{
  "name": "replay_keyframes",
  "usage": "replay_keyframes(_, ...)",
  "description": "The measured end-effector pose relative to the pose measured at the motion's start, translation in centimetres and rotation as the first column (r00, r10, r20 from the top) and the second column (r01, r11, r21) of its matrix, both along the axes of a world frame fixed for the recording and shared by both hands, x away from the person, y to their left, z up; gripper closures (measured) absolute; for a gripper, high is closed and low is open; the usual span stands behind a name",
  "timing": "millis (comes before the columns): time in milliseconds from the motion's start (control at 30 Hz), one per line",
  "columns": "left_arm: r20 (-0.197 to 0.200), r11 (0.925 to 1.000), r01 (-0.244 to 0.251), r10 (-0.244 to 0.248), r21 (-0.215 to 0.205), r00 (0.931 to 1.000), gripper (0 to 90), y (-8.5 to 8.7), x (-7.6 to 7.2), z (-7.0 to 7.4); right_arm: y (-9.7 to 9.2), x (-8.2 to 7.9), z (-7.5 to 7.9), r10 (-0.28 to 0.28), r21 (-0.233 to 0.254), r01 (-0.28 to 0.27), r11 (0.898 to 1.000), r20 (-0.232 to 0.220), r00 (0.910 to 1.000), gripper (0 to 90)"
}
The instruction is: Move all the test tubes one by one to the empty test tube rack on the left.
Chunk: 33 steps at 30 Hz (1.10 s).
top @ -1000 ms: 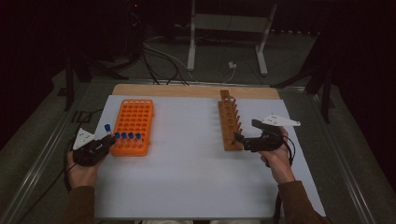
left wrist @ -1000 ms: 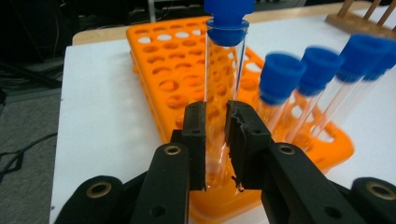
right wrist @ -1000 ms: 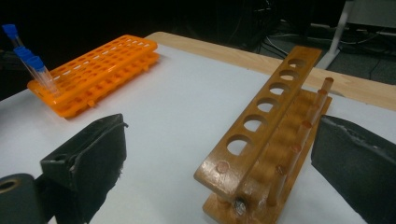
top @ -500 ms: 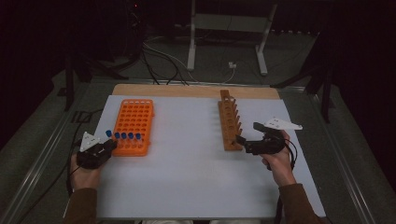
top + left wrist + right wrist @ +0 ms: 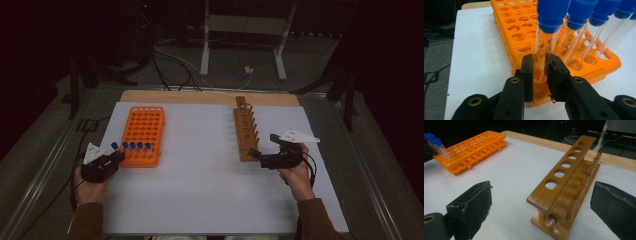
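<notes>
My left gripper [image 5: 117, 156] [image 5: 539, 60] is shut on a clear test tube with a blue cap [image 5: 114, 145] [image 5: 541, 42], held upright at the near left corner of the orange rack [image 5: 142, 132] [image 5: 524, 27]. Its jaws have just eased open a touch, and the pads still press on the tube. Several more blue-capped tubes [image 5: 137, 145] [image 5: 584, 32] stand in the rack's front row. My right gripper [image 5: 262, 145] [image 5: 544, 207] is open, with the near end of the wooden rack [image 5: 245, 127] [image 5: 566, 177] between its jaws and untouched.
Both racks stand on a white mat [image 5: 200, 180] over a wooden board [image 5: 200, 97]. The right gripper view shows the orange rack [image 5: 471, 147] far off to the left. Metal stand legs and cables [image 5: 240, 45] lie on the floor beyond the table.
</notes>
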<state>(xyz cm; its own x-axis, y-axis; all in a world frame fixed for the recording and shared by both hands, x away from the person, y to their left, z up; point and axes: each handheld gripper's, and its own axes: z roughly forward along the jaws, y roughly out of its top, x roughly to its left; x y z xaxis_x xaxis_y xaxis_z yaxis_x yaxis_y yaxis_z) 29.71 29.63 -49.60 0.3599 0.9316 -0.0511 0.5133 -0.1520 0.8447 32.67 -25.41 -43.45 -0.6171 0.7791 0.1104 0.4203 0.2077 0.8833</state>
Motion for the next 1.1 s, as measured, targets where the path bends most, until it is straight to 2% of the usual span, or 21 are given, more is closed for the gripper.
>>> replay_keyframes(133, 0.027, 0.9998, 0.014, -0.014, -0.011, 0.9995, 73.8, 0.2, -0.2, 0.4, -0.2, 0.0, 0.0, -0.001, 0.001, 0.001, 1.0, -0.002, 1.0, 3.5)
replay_keyframes(333, 0.035, 0.9999, 0.012, -0.012, -0.01, 0.9993, 76.4, 0.3, -0.3, 0.6, -0.3, -0.1, 0.0, -0.003, 0.004, 0.003, 1.0, -0.001, 1.0, 3.5)
replay_keyframes(467, 0.006, 0.9999, 0.013, -0.013, 0.005, 0.9999, 78.3, 0.2, 0.0, 0.5, -0.3, -0.1, 0.0, -0.001, 0.002, 0.001, 1.0, -0.001, 1.0, 3.5)
replay_keyframes(567, -0.027, 0.9991, 0.016, -0.015, 0.039, 0.9995, 78.5, -0.2, 0.4, 0.3, -0.3, -0.1, 0.0, 0.0, 0.002, 0.0, 1.0, -0.002, 1.0, 3.5)
replay_keyframes(667, -0.027, 0.9985, 0.014, -0.012, 0.052, 0.9996, 78.5, -0.4, 0.5, 0.4, -0.3, -0.1, -0.1, -0.001, 0.003, 0.001, 1.0, -0.002, 1.0, 3.5)
replay_keyframes(800, -0.023, 0.9998, 0.011, -0.011, 0.018, 0.9997, 75.6, -0.2, 0.3, 0.3, -0.4, -0.3, -0.2, -0.006, 0.006, 0.006, 1.0, 0.005, 1.0, 3.4)
replay_keyframes(933, -0.006, 0.9997, 0.01, -0.01, -0.02, 0.9999, 63.0, 0.1, -0.2, 0.7, -0.8, -0.7, -0.1, -0.024, -0.001, 0.024, 1.0, 0.028, 0.9993, 3.4)
replay_keyframes(1100, 0.033, 0.997, 0.0, 0.003, -0.077, 0.9995, 50.7, 0.4, -1.3, 1.7, -1.4, -1.6, -0.1, -0.047, 0.019, 0.046, 0.999, 0.063, 0.9969, 3.4)
